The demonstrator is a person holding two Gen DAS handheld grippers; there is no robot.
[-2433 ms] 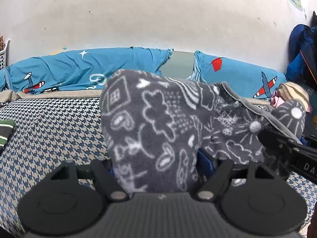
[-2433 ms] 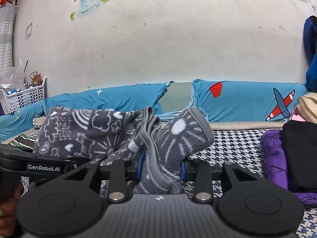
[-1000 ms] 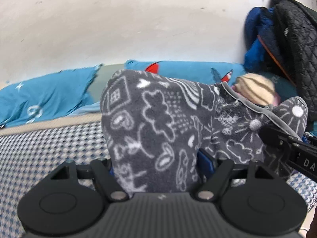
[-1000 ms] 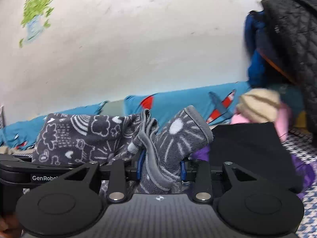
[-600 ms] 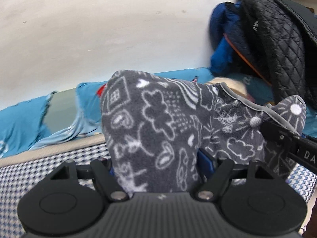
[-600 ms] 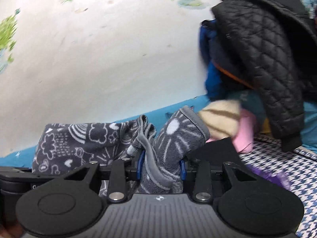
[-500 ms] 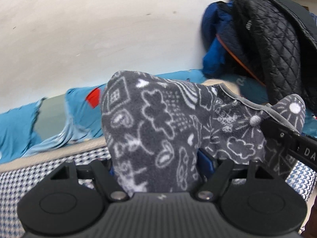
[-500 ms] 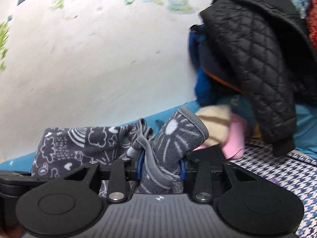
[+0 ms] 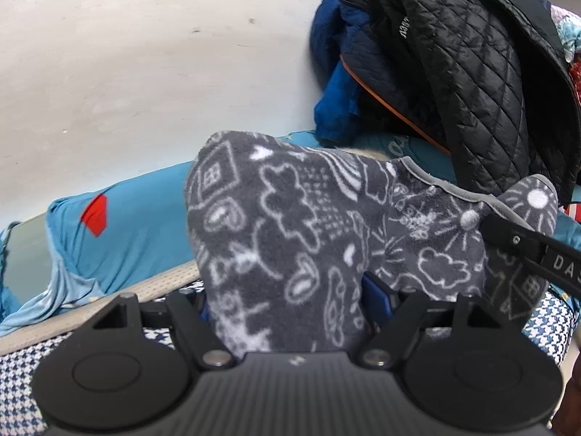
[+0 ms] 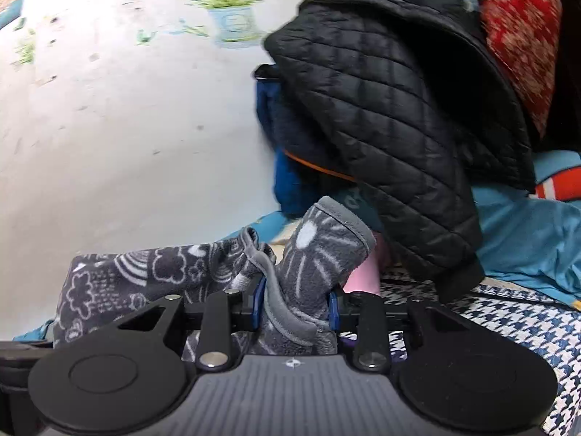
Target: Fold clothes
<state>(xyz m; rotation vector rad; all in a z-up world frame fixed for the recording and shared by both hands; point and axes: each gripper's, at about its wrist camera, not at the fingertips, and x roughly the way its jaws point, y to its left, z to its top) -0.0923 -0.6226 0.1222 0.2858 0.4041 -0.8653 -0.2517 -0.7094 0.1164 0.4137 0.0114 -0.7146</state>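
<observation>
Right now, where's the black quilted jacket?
The black quilted jacket hangs at upper right in both wrist views, over a blue garment against the wall, behind the grey fleece both grippers hold.

Black quilted jacket (image 9: 472, 83) over blue bedding (image 9: 145, 232); white wall (image 10: 109, 127).

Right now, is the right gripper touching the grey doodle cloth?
Touching. The right wrist view shows the grey doodle cloth bunched between the right gripper pads, pinched on both sides.
</observation>
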